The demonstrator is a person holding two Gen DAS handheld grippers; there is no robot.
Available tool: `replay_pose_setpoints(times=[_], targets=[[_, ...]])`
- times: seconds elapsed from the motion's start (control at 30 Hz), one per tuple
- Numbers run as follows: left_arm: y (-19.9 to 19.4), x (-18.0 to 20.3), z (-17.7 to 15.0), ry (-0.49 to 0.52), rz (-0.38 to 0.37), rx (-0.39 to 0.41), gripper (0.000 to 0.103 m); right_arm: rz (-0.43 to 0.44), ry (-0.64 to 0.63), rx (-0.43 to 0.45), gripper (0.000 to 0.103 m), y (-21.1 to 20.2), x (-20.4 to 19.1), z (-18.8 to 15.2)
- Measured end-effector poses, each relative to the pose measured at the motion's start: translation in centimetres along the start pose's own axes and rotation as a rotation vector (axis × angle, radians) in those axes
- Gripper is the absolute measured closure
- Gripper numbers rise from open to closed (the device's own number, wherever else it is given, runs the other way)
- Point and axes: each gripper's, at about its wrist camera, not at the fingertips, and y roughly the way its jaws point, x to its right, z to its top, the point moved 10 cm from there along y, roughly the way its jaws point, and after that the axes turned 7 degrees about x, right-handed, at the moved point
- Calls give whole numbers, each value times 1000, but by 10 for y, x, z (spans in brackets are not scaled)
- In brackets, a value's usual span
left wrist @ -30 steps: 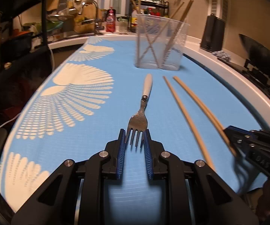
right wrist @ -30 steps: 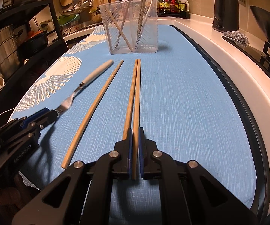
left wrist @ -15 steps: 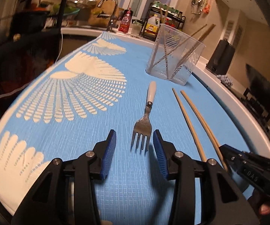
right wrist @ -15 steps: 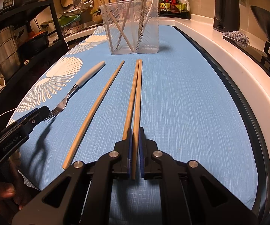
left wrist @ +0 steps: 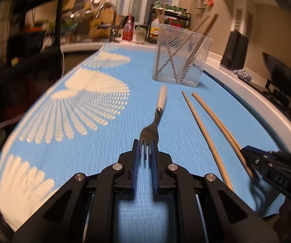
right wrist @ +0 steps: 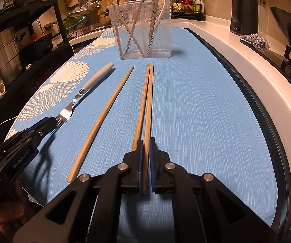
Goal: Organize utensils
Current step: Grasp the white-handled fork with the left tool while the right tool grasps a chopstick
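The left gripper [left wrist: 145, 151] pinches the tines of the white-handled metal fork [left wrist: 155, 117], lying on the blue shell-patterned mat [left wrist: 185, 125]. The right gripper [right wrist: 144, 151] clamps a tan wooden chopstick [right wrist: 147, 109] short of the clear plastic utensil holder [right wrist: 143, 30].

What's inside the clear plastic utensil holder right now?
The clear plastic utensil holder holds several wooden chopsticks leaning crosswise and something white; its ribbed walls blur what the white item is.
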Motion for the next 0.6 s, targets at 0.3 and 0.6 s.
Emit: replay_pose_setpoints(times=[0.3, 0.6], targets=[[-11, 26, 3, 204, 19, 66, 91, 1, 0, 3, 96, 0, 0, 1], [-21, 53, -3, 367, 13, 102, 89, 8, 7, 4, 96, -1, 1, 0]])
